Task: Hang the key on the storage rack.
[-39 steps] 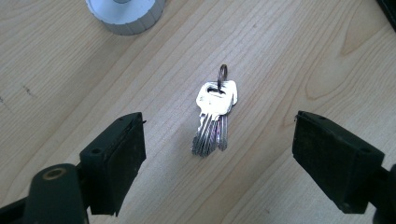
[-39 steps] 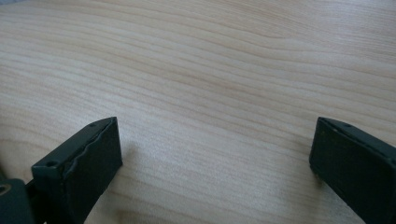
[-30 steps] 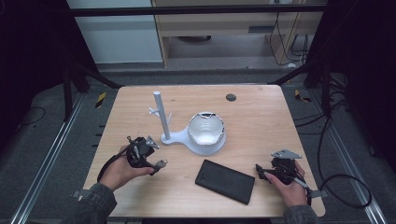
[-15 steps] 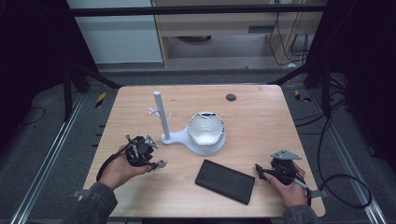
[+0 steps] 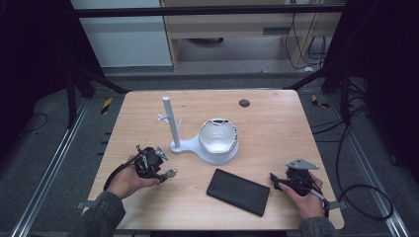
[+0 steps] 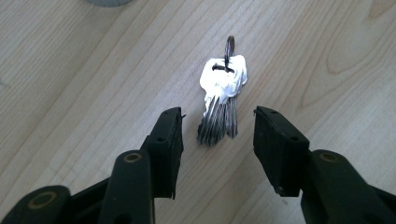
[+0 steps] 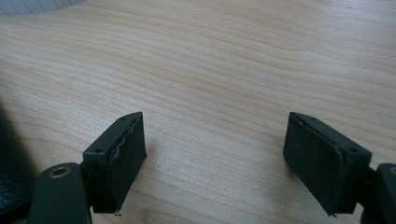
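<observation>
A bunch of silver keys (image 6: 222,100) on a dark ring lies flat on the wooden table (image 5: 276,128). My left gripper (image 6: 217,128) is open, its jaws standing either side of the key tips and apart from them. In the high view, the left gripper (image 5: 159,170) sits at the front left with the keys (image 5: 170,173) just beyond its tips. The right gripper (image 5: 275,181) rests at the front right, and in its own view the right gripper (image 7: 215,140) is open over bare wood.
A flat black rectangular case (image 5: 238,191) lies between the two hands, its dark edge (image 7: 7,154) beside the right jaws. A white stand with an upright post (image 5: 170,121) and a bowl (image 5: 218,138) occupies the table's middle. A small dark disc (image 5: 244,103) sits near the far edge.
</observation>
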A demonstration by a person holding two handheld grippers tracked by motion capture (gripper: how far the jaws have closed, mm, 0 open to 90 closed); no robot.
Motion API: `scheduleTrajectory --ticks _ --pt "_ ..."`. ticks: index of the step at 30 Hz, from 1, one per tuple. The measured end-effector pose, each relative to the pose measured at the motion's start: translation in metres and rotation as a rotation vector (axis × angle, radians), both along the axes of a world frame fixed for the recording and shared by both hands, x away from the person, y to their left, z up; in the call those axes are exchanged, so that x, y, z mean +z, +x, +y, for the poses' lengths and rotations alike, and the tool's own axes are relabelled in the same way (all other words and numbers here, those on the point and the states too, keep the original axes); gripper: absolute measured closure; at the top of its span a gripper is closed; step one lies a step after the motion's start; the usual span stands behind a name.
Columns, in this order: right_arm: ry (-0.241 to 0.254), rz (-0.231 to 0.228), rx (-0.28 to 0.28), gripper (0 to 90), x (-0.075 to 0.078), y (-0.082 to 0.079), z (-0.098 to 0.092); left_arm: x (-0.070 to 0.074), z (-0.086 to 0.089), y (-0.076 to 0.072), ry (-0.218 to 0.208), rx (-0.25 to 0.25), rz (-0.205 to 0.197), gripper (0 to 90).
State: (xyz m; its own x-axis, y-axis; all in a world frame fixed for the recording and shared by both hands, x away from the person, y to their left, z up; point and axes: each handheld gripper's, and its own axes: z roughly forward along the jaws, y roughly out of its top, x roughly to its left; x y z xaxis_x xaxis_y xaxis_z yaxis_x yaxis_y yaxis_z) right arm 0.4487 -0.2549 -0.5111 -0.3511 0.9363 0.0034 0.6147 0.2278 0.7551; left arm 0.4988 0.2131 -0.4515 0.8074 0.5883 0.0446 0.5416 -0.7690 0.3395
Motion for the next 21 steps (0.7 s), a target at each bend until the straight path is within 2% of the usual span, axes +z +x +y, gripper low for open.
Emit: scheduleTrajectory --ticks 3,7,10,16,17,18,21 --pt "0.000 0.000 0.000 20.9 0.000 0.000 0.000 -0.002 -0.004 0.003 0.020 -0.008 0.001 52.9" --pt "-0.003 0.000 0.001 20.8 0.000 0.000 0.000 -0.003 -0.008 0.007 0.014 0.004 0.009 58.7" --pt "-0.006 -0.002 0.001 20.8 0.000 0.000 0.000 -0.006 -0.013 0.007 0.044 -0.006 0.009 59.4" --pt "0.000 -0.001 0.003 20.6 0.000 0.000 0.000 -0.013 -0.015 0.008 0.073 -0.010 0.006 61.4" --pt "0.000 -0.001 0.003 20.6 0.000 0.000 0.000 -0.013 -0.015 0.008 0.073 -0.010 0.006 61.8" --pt "-0.005 -0.002 0.004 20.6 0.000 0.000 0.000 -0.014 -0.014 0.008 0.051 -0.003 0.009 63.8" --pt "-0.005 -0.001 0.005 20.6 0.000 0.000 0.000 -0.013 -0.013 0.008 0.049 -0.002 0.020 66.7"
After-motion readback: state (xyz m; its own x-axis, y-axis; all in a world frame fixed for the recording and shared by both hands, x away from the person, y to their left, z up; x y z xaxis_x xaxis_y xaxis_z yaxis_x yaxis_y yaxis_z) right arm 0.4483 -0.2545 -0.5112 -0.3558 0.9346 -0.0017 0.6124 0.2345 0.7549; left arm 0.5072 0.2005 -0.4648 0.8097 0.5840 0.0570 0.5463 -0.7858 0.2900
